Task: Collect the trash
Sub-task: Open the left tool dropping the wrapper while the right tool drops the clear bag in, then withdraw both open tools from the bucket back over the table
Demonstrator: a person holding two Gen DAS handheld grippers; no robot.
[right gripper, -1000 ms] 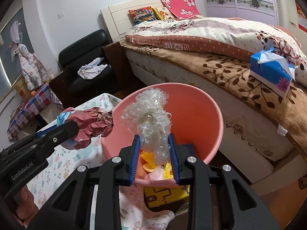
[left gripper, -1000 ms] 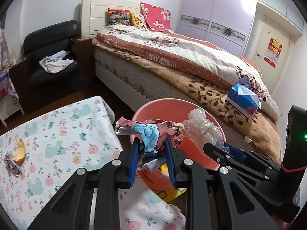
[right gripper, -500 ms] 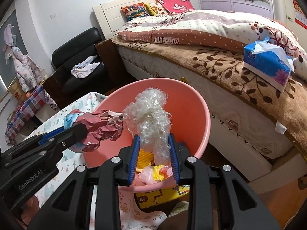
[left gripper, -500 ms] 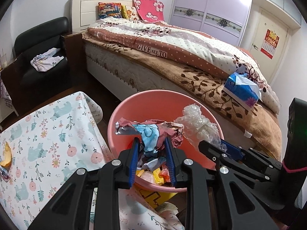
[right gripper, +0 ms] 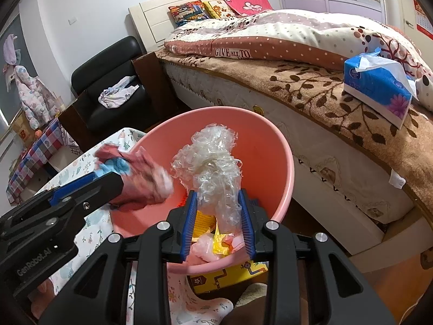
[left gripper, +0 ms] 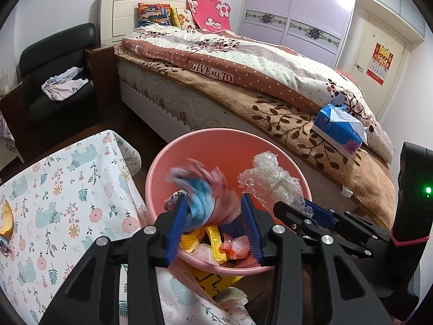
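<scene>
Over the pink bin [left gripper: 270, 146], both grippers hang side by side. The left gripper [left gripper: 213, 216] is opening its fingers right now, and the crumpled pink-and-blue wrapper [left gripper: 203, 192] between them blurs as it slips loose, above the scraps already inside. The right gripper [right gripper: 217, 211] has its fingers pinched narrow on the clear plastic wad [right gripper: 211, 162]. Risk, I'd say: that light plastic could cling to a pad on release, or spring off the rim onto the floral surface [left gripper: 62, 189].
</scene>
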